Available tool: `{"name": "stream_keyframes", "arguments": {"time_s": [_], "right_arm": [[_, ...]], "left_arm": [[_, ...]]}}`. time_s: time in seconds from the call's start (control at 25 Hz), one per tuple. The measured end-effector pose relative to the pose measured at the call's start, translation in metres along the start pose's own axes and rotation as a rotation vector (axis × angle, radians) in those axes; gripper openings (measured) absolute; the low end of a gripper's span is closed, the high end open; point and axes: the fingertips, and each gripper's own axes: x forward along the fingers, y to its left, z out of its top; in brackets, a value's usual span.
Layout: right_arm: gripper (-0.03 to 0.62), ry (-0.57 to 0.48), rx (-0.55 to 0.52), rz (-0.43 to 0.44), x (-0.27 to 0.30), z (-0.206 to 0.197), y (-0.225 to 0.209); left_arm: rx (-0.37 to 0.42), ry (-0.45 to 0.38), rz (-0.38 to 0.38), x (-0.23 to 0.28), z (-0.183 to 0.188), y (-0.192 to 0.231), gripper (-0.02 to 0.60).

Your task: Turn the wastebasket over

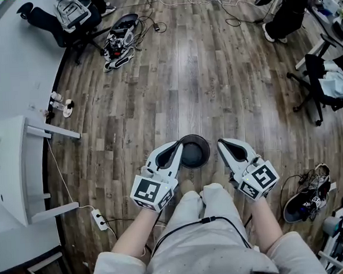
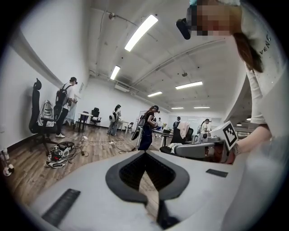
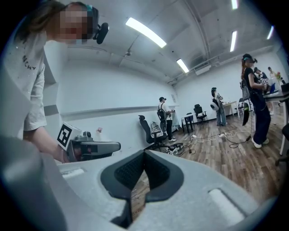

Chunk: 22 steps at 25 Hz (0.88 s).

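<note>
Nearest, at 6 o'clock of the head view, are the person's knees in light trousers (image 1: 213, 209), with a thin black cable (image 1: 188, 224) lying across them. Just above the knees the person holds both grippers. The left gripper (image 1: 177, 146) has its jaws pressed together with nothing between them, and its own view (image 2: 144, 153) shows only floor and room beyond the tips. The right gripper (image 1: 223, 143) is also closed and empty, which its own view (image 3: 144, 153) shows too. Between the two tips, at 12 o'clock from the knees, the dark round wastebasket (image 1: 194, 152) stands on the wooden floor (image 1: 209, 85). It is seen from straight above, so I cannot tell if its mouth or its bottom faces up. At 8 o'clock a white power strip (image 1: 99, 219) lies on the floor, and at 9 o'clock stands a white table (image 1: 14, 172). At 3 o'clock is a black office chair (image 1: 322, 89). Farther, at 11 o'clock, a heap of devices and cables (image 1: 119, 41) lies beside another black chair (image 1: 60, 21).
</note>
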Motion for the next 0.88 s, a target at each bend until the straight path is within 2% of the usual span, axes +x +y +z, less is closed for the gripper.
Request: {"name": "stream_keyframes", "arguments": {"time_s": [0.6, 0.88], "right_arm": [[0.0, -0.084, -0.078, -0.032, -0.033, 0.085, 0.034], [0.0, -0.123, -0.103, -0.031, -0.044, 0.109, 0.042]], "left_arm": [[0.085, -0.133, 0.039, -0.039, 0.088, -0.011, -0.002], [0.062, -0.169, 0.069, -0.052, 0.112, -0.015, -0.002]]}}
